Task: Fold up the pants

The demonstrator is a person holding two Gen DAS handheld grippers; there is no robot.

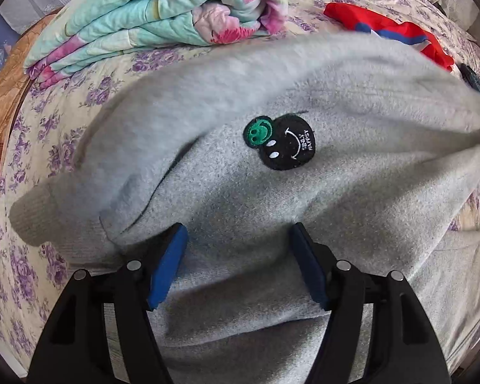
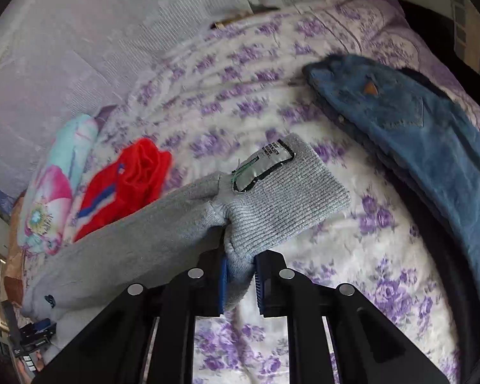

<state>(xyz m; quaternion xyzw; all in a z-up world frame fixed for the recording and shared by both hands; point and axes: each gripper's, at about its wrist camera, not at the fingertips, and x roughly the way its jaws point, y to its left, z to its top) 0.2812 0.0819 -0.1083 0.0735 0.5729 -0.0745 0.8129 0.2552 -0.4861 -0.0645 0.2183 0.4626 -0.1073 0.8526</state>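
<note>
Grey knit pants (image 1: 272, 96) with a black and green smiley patch (image 1: 281, 142) lie bunched on the bed and fill the left wrist view. My left gripper (image 1: 238, 227) points down onto them. Its blue pads (image 1: 171, 262) stand wide apart with a hump of grey cloth between them, and the left tip sits under a fold. In the right wrist view my right gripper (image 2: 241, 256) is shut on the edge of the pants' ribbed band (image 2: 288, 198), which carries a label (image 2: 262, 168). The rest of the pants (image 2: 128, 243) trail off to the left.
The bed has a sheet with purple flowers (image 2: 224, 64). A folded floral quilt (image 1: 150, 16) lies at the back, with a red garment (image 1: 396, 32) beside it. That red garment (image 2: 128, 185) lies just behind the pants. Blue jeans (image 2: 416, 128) lie along the right side of the bed.
</note>
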